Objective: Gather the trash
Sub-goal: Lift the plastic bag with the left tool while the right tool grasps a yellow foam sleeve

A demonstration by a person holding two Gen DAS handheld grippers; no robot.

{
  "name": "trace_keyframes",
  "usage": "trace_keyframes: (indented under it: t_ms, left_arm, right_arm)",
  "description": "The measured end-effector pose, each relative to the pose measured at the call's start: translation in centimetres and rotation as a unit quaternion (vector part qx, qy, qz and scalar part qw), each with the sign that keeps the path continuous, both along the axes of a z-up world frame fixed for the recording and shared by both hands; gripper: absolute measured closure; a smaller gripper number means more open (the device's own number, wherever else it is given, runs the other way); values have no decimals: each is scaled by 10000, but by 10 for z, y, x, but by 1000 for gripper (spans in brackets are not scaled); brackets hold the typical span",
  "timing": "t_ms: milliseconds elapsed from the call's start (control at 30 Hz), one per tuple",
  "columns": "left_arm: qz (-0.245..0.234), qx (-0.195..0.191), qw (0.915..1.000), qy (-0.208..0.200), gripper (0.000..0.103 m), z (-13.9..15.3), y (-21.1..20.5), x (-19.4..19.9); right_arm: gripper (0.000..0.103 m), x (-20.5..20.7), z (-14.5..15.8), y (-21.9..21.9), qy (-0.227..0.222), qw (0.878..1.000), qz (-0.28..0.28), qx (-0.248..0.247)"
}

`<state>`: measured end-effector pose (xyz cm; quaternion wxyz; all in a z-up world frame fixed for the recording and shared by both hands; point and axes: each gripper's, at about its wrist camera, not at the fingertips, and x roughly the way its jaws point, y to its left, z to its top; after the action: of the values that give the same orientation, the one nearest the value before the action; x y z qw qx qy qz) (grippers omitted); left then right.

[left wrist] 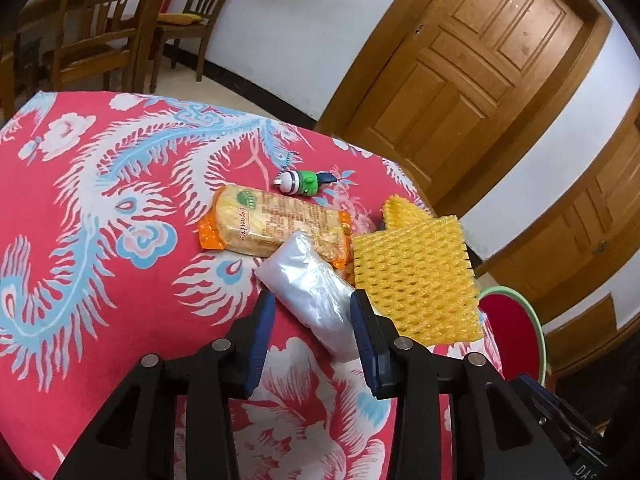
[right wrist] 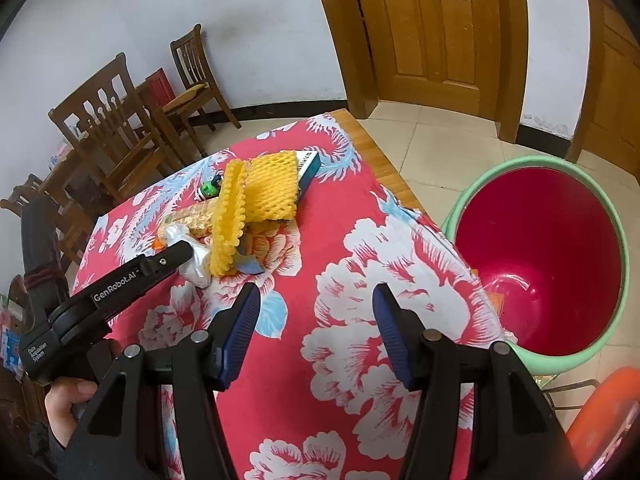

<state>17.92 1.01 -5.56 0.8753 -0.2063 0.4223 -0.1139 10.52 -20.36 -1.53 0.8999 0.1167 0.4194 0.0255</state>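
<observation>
Your left gripper [left wrist: 312,300] straddles the clear plastic bag [left wrist: 308,280]: its right pad touches the bag, its left pad stands just clear, so the jaws are half closed with no firm pinch. The bag lies on the red floral tablecloth [left wrist: 80,208], against a snack packet [left wrist: 276,220] at its 11 o'clock and a yellow foam net [left wrist: 420,276] at 3 o'clock. Your right gripper [right wrist: 316,300] hangs wide and empty over the cloth, the red bin [right wrist: 540,260] at its 3 o'clock

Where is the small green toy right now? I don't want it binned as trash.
In the left wrist view the green toy lies on the tablecloth, just beyond the snack packet.
</observation>
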Motion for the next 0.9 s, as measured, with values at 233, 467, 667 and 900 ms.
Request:
trace_keyframes:
  t_ms: [233,467,667,900]
  left_arm:
    - [-127,-132,9998,-63,83,3,-1,-4]
    - [38,100,9998,-183,83,19,11,-20]
    - [231,217,9989,-348,83,32,29,-34]
    - [253,215,9985,-428,83,39,37,-40]
  right_arm:
    - [43,3,0,5,12,10000,40,-40]
    - [43,13,9,18,-119,9996,253,-43]
    - [43,37,5,32,-80,9993,361,31]
    - [43,63,-11,46,82,9984,559,-6]
